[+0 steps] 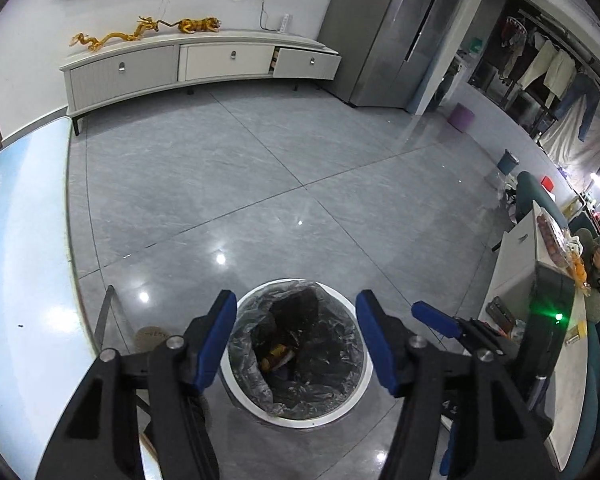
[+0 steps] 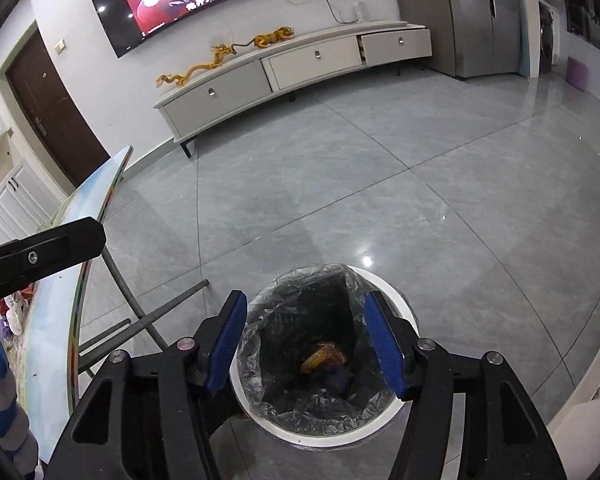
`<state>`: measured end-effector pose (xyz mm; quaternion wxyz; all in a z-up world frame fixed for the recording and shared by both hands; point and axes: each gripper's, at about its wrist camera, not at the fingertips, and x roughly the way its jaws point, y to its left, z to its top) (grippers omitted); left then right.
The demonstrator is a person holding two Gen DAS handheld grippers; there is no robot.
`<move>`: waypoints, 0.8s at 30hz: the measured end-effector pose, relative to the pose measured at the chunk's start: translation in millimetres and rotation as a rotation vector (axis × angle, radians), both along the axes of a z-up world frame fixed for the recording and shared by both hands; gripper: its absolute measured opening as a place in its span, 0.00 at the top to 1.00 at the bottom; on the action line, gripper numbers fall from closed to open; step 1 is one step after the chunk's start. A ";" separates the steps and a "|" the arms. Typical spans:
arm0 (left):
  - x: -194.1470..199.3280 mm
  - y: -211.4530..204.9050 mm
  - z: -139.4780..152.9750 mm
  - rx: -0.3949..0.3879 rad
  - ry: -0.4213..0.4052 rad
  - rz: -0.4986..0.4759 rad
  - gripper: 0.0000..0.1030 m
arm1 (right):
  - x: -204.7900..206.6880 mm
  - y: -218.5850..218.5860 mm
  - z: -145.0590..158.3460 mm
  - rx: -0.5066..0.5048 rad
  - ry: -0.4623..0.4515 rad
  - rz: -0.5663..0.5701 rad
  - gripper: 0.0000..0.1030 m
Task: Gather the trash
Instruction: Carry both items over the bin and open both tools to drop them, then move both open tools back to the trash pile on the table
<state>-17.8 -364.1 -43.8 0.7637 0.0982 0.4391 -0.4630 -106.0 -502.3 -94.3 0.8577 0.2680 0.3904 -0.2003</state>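
In the left wrist view, the left gripper [image 1: 296, 336] hangs above a round white-rimmed trash bin [image 1: 362, 390] lined with a clear plastic bag [image 1: 256, 312]. Its jaws stand well apart with nothing between them; the blue pads [image 1: 218, 340] frame the bin's mouth from above without touching it. Down in the bin lies an orange-brown wrapper [image 1: 278, 354] among darker rubbish. At the right edge of this view the right gripper's blue finger [image 1: 434, 318] reaches in beside it, over the same bin. To the left runs the pale edge of a table [image 1: 24, 280]; grey floor tiles [image 1: 260, 168] stretch away to a TV cabinet [image 1: 204, 64]. In the right wrist view, the right gripper [image 2: 306, 338] also points down into the bin, jaws spread and empty, and the wrapper shows at the bottom of the liner. The left gripper's black body [image 2: 40, 256] crosses the left edge, over the table. Judging by both empty grips above the bin, one load of trash seems already dropped; whether more remains on the table cannot be told, since its top is barely in view.
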 end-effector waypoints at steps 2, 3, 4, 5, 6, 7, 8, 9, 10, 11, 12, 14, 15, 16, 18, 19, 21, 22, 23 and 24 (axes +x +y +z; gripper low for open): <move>-1.5 5.5 2.1 -0.001 -0.014 0.012 0.41 | -0.2 -1.2 3.5 -0.008 -0.008 0.002 0.41; -0.8 9.2 4.3 -0.005 -0.021 0.019 0.41 | -0.3 0.8 7.6 -0.015 -0.013 0.004 0.41; -1.1 12.9 6.0 -0.008 -0.027 0.026 0.41 | -1.7 3.1 11.0 -0.021 -0.018 0.006 0.41; -1.4 16.2 8.2 -0.012 -0.033 0.034 0.41 | -2.3 6.1 15.8 -0.028 -0.027 0.010 0.41; -1.2 20.6 9.6 -0.016 -0.040 0.043 0.41 | -2.9 6.7 18.1 -0.032 -0.033 0.014 0.41; -0.8 25.7 10.9 -0.020 -0.046 0.053 0.41 | -3.3 8.9 22.2 -0.037 -0.040 0.018 0.41; -0.2 31.1 13.5 -0.025 -0.052 0.063 0.41 | -3.0 9.3 25.4 -0.039 -0.046 0.023 0.41; 0.2 35.8 16.4 -0.028 -0.057 0.071 0.41 | -2.5 11.8 29.6 -0.043 -0.054 0.030 0.41; 1.2 43.5 19.3 -0.034 -0.065 0.084 0.41 | -1.7 14.9 32.8 -0.046 -0.059 0.036 0.41; 2.0 48.2 21.7 -0.037 -0.071 0.093 0.41 | -0.6 18.3 36.6 -0.050 -0.064 0.045 0.41; 3.2 55.8 25.2 -0.041 -0.080 0.107 0.41 | 1.3 22.8 41.3 -0.056 -0.070 0.056 0.41; 7.5 72.1 29.3 -0.048 -0.094 0.134 0.41 | 5.4 33.1 50.7 -0.068 -0.083 0.082 0.41; 10.5 82.6 30.9 -0.051 -0.098 0.151 0.41 | 6.9 36.8 54.5 -0.071 -0.087 0.091 0.41; 13.3 92.7 31.9 -0.054 -0.100 0.167 0.41 | 9.9 43.9 60.0 -0.078 -0.096 0.110 0.41; 19.5 116.8 34.8 -0.060 -0.110 0.209 0.41 | 14.7 55.7 67.6 -0.087 -0.107 0.137 0.41; 22.6 128.6 35.5 -0.061 -0.115 0.230 0.41 | 17.5 62.3 71.6 -0.093 -0.113 0.151 0.41; 31.4 159.4 36.2 -0.067 -0.121 0.284 0.41 | 23.6 77.2 79.4 -0.104 -0.124 0.185 0.41; 34.5 169.9 36.8 -0.068 -0.125 0.303 0.41 | 27.2 84.5 83.4 -0.110 -0.129 0.202 0.41; 38.9 188.7 37.6 -0.068 -0.136 0.337 0.41 | 30.0 90.0 86.3 -0.115 -0.131 0.216 0.41; 42.0 201.2 37.9 -0.066 -0.141 0.360 0.41 | 33.8 98.1 89.8 -0.122 -0.134 0.234 0.41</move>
